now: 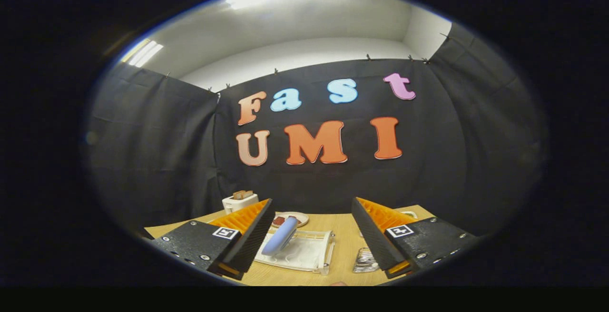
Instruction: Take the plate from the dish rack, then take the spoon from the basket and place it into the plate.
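**Fingers held wide apart above the dish rack**

In the gripper view, the gripper (311,233) is seen with its fingers (247,243) spread wide, and nothing is held between them. The wooden surface (345,248) lies below. Between the fingers, closer to the left one, a clear plastic dish rack (304,252) rests on the surface. A pale blue plate (280,236) is stood on edge in the rack, tilted, just beside the left finger's inner face. Beyond the rack, towards the surface's far edge, a small round dish (295,218) with something red in it is seen. A white toaster (239,201) with slices in it stands at the far left corner. A shiny clear object (365,260), too blurred to identify, lies just inside the right finger. The spoon and basket cannot be made out.
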`<state>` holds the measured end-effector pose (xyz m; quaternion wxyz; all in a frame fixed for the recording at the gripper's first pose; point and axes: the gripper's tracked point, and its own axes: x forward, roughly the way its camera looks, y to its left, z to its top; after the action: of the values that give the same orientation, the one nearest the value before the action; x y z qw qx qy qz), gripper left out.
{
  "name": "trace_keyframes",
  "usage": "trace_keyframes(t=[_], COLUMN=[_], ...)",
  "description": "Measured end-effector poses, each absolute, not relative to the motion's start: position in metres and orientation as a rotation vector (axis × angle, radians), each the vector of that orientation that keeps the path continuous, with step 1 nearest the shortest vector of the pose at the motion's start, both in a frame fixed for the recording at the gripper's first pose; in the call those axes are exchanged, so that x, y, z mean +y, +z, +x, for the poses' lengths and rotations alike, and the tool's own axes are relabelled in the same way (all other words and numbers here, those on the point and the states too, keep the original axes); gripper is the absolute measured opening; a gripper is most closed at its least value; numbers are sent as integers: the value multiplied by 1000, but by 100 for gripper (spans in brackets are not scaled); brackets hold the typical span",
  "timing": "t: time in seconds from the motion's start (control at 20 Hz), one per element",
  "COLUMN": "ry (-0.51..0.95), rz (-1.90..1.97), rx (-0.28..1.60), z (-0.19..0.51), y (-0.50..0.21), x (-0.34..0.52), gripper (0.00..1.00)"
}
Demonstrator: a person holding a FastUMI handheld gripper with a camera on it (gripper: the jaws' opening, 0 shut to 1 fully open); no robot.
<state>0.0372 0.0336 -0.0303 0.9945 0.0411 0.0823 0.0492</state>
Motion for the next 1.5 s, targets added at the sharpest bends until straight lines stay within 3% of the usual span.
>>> trace_keyframes(t=[0.25,0.5,0.7,1.1,1.5], ry=[169,279,278,227,128], rz=[142,220,210,179,168], rx=[300,569,784,992,1164], z=[71,92,102,127,150], y=[-48,-92,-130,-179,-233], x=[60,103,116,125,125], gripper=[97,96,94,93,69])
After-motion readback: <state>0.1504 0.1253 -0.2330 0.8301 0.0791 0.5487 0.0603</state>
